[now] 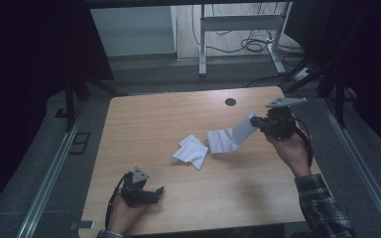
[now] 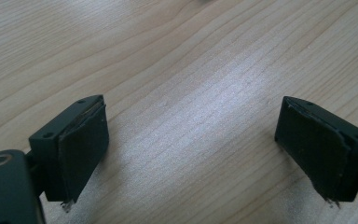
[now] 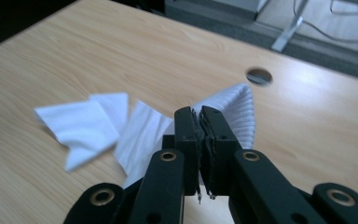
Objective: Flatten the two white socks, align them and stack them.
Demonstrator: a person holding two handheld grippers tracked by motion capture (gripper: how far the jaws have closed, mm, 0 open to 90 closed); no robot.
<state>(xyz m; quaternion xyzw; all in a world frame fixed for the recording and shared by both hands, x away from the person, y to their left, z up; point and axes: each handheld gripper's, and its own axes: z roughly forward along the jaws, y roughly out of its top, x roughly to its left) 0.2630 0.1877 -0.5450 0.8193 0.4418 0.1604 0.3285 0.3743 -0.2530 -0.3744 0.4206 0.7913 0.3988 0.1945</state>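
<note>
Two white cloths lie on the wooden table [image 1: 154,124]. One folded cloth [image 1: 191,151] [image 3: 81,126] rests flat near the middle. The other white cloth [image 1: 230,136] [image 3: 235,112] is lifted by one end, its lower end trailing on the table. My right gripper [image 1: 258,123] [image 3: 201,140] is shut on that raised end, above the table's right side. My left gripper [image 1: 155,193] [image 2: 191,154] sits low at the table's front left, open, with only bare wood between its jaws.
A round cable hole [image 1: 230,102] [image 3: 258,75] sits in the table's far side. Beyond the table stand a metal desk frame [image 1: 238,34] and cables on the floor [image 1: 255,44]. Dark curtains flank both sides.
</note>
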